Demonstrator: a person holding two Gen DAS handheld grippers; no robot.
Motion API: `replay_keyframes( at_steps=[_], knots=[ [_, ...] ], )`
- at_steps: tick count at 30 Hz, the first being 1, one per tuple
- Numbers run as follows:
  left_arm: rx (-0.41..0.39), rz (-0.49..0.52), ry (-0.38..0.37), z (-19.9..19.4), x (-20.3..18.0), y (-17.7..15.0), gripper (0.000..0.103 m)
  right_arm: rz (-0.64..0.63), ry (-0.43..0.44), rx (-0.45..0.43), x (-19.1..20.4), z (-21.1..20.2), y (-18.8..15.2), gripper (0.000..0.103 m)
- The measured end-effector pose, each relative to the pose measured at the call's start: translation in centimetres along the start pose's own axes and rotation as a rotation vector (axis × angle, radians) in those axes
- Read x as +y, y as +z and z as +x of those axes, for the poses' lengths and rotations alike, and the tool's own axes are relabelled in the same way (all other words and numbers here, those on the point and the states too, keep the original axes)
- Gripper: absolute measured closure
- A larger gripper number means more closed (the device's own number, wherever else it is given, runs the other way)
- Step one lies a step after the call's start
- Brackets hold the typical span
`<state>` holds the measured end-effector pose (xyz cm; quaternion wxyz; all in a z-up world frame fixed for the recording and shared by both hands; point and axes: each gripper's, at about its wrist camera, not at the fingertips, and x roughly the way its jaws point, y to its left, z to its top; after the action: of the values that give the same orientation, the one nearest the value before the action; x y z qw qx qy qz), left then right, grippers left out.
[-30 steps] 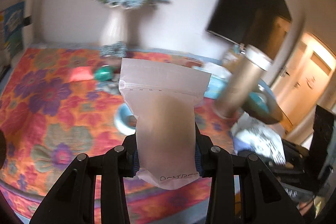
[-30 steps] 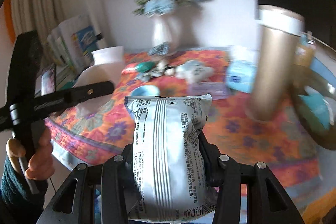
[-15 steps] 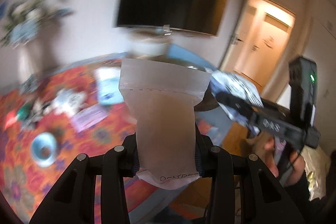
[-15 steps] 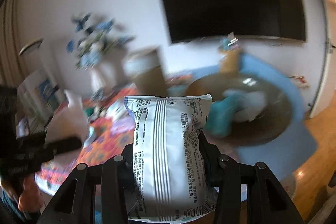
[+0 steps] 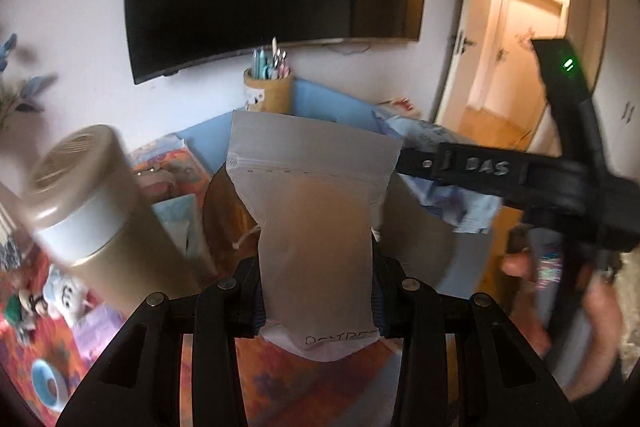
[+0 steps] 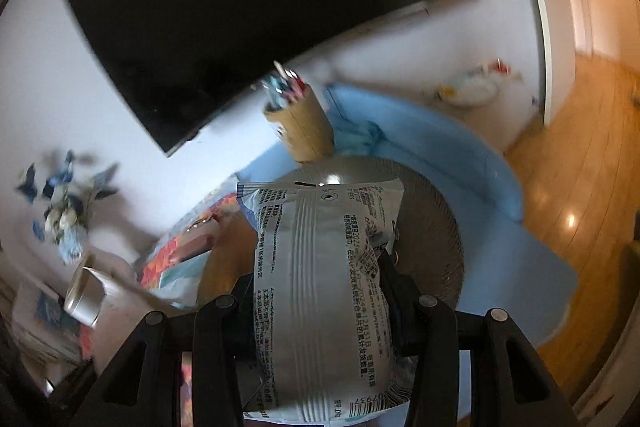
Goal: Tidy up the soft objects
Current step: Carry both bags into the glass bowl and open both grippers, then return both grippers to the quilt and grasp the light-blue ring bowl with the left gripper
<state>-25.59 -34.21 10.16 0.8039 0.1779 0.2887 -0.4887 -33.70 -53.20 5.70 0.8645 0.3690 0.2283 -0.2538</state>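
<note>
Frosted zip pouch (image 5: pixel 316 227) pinched in left gripper (image 5: pixel 318 291) jaws; right gripper (image 6: pixel 320 307) jaws squeeze crinkly silver packet (image 6: pixel 320 287).

The left claw (image 5: pixel 318 291) is matt black plastic with small metal screws, and it grips a frosted, smooth plastic zip pouch (image 5: pixel 314 227). The right claw (image 6: pixel 320 291) holds a glossy, crinkled foil-like snack bag (image 6: pixel 320 291) with printed text. The round basket (image 6: pixel 424 227) looks finely woven. The tall cylinder (image 5: pixel 100 215) is matt beige. The floor (image 6: pixel 580 155) is shiny wood.
</note>
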Motion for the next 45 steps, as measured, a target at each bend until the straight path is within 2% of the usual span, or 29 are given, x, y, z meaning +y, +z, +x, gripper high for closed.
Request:
replay_keyframes(
  at_steps=[1,2,4,5,8,12,16,20,25,27,29,30,31,33,34,38,42,45],
  knots=[
    [0.01,0.008,0.016,1.1,0.0,0.1,0.065,0.013,-0.004,0.015,-0.6,0.5,0.1,0.056],
    [0.013,0.011,0.024,1.6,-0.1,0.2,0.063,0.028,-0.008,0.036,-0.8,1.1,0.3,0.049],
    [0.019,0.024,0.044,3.0,-0.3,0.3,0.039,0.056,-0.002,0.053,-1.6,1.6,0.1,0.04],
    [0.028,0.032,0.055,3.3,-0.4,0.2,0.026,0.059,0.009,0.046,-1.9,1.3,-0.2,0.04],
    [0.01,0.046,0.064,3.4,-0.6,0.0,0.025,0.037,-0.003,0.048,-1.9,0.8,-0.5,0.04],
    [-0.019,0.127,0.027,1.3,-2.3,-1.0,0.025,0.022,0.004,0.026,-1.4,-0.7,-1.1,0.04],
    [-0.051,0.211,0.007,-1.9,-3.8,-2.8,0.024,-0.01,0.038,-0.045,-0.2,-3.7,-2.2,0.04],
    [-0.074,0.238,0.019,-5.8,-3.3,-5.1,0.024,-0.105,0.109,-0.13,2.7,-7.3,-4.8,0.039],
    [-0.075,0.168,0.122,-10.6,1.7,-8.1,0.024,-0.279,0.243,-0.161,8.7,-9.2,-8.5,0.039],
    [-0.066,0.117,0.214,-11.8,4.8,-9.3,0.023,-0.368,0.315,-0.15,12.1,-9.6,-10.4,0.039],
    [-0.041,0.058,0.346,-12.4,8.6,-10.6,0.023,-0.456,0.364,-0.125,15.5,-9.5,-12.4,0.039],
    [-0.021,0.03,0.387,-12.5,10.1,-11.2,0.023,-0.512,0.376,-0.108,17.4,-9.1,-13.6,0.032],
    [0.008,-0.012,0.437,-12.6,12.3,-11.9,0.023,-0.555,0.377,-0.097,19.1,-8.7,-14.7,0.018],
    [0.047,-0.078,0.516,-12.5,15.9,-13.2,0.023,-0.643,0.349,-0.098,22.3,-7.6,-17.3,0.01],
    [0.068,-0.106,0.538,-12.4,17.4,-13.8,0.023,-0.687,0.329,-0.096,23.8,-6.9,-18.6,0.01],
    [0.115,-0.178,0.546,-12.0,22.0,-16.0,0.023,-0.787,0.272,-0.007,27.9,-1.8,-21.8,0.01],
    [0.109,-0.208,0.488,-11.0,24.6,-17.6,0.023,-0.738,0.243,0.115,29.1,4.9,-21.8,0.01],
    [0.096,-0.232,0.469,-10.1,25.3,-18.6,0.023,-0.688,0.262,0.173,28.8,8.8,-21.8,0.01]
  ],
)
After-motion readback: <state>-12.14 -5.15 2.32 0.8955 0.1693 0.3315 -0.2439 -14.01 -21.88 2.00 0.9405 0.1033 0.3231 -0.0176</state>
